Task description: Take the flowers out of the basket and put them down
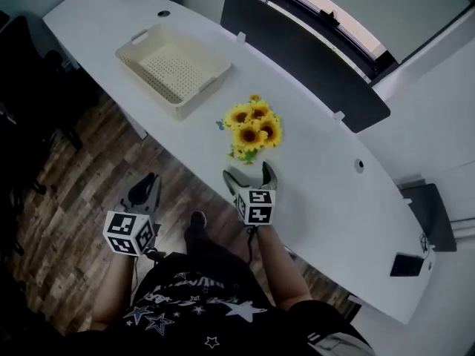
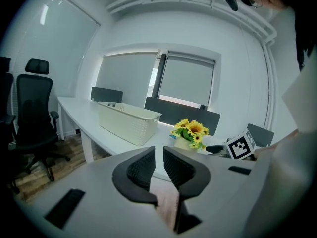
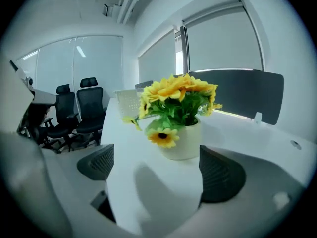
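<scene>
A bunch of yellow sunflowers in a small white pot stands upright on the white table, outside the cream basket, which holds nothing. My right gripper is open just in front of the pot, its two pads either side of it and apart from it; in the right gripper view the flowers fill the middle. My left gripper hangs off the table over the floor, jaws drawn together to a slit, nothing between them.
A dark divider panel runs along the table's far edge. Black office chairs stand on the wood floor to the left. The table's near edge runs diagonally by my right gripper. The basket sits to the flowers' left.
</scene>
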Demonstrator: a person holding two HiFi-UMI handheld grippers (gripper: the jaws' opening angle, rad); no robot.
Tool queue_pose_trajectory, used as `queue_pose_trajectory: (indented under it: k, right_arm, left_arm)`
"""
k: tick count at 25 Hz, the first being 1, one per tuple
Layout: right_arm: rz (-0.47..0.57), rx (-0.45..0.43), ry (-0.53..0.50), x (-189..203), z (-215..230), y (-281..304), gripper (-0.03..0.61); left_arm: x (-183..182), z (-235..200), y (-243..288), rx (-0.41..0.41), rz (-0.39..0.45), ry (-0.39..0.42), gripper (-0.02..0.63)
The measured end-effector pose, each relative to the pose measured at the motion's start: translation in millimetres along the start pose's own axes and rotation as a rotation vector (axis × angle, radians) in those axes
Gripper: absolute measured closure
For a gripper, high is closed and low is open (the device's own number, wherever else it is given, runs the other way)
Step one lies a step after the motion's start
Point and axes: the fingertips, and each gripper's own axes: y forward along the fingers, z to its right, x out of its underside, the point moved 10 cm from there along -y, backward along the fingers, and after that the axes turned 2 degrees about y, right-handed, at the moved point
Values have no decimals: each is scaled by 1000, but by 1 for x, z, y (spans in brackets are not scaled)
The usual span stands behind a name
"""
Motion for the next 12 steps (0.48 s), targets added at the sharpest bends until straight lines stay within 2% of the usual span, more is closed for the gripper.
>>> queue_pose_trajectory:
  k: [12]
  right_arm:
    - [128, -101, 21, 21, -77, -103, 55]
  left_arm:
    - [48, 32, -151, -94, 73, -17, 558]
